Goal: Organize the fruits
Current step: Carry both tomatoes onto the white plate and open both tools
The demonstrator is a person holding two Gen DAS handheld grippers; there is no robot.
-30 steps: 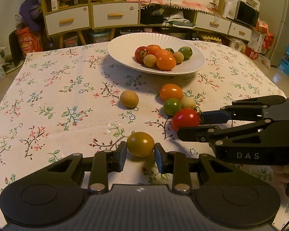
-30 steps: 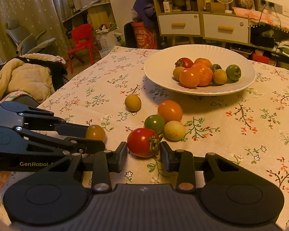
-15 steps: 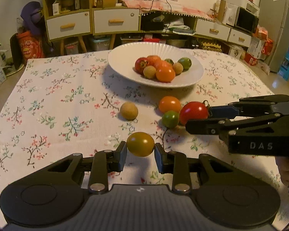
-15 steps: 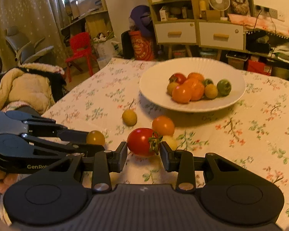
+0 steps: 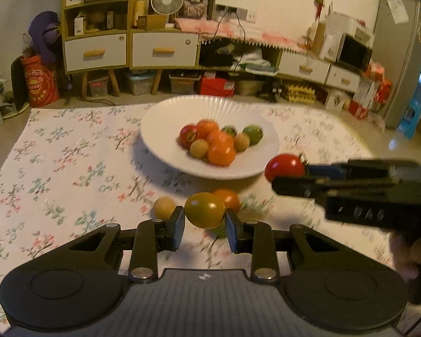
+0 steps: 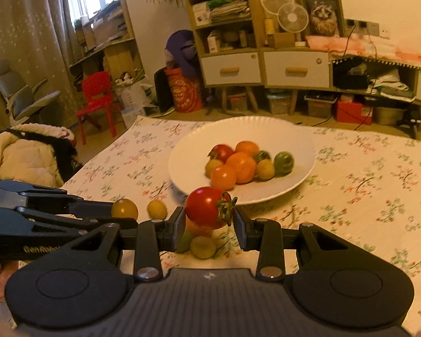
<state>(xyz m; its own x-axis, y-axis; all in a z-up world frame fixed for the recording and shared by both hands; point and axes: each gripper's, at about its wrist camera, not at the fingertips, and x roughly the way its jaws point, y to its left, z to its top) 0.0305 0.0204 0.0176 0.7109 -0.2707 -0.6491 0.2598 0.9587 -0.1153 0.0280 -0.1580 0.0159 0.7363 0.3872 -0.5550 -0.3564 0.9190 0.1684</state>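
Observation:
My left gripper (image 5: 205,223) is shut on an olive-yellow tomato (image 5: 205,210), held above the floral tablecloth. My right gripper (image 6: 209,219) is shut on a red tomato (image 6: 207,207) with a green stem, also lifted off the cloth; that red tomato (image 5: 285,166) shows at the right of the left wrist view beside the plate's rim. Ahead stands a white plate (image 5: 160,129) holding several tomatoes, orange, red, green and yellow. On the cloth remain a tan fruit (image 5: 164,207), an orange tomato (image 5: 228,198), and a green one (image 6: 183,241) and a pale yellow one (image 6: 202,246) under the right gripper.
The table's far edge (image 5: 84,108) lies just behind the plate, with cabinets and drawers (image 5: 95,52) beyond. A red chair (image 6: 96,97) and a padded coat (image 6: 22,154) sit off the table's left side. A hand (image 5: 412,252) grips the right tool.
Both grippers have risen off the cloth with their tomatoes and moved closer to the plate. The loose fruits stay on the cloth, now below and behind the held ones.

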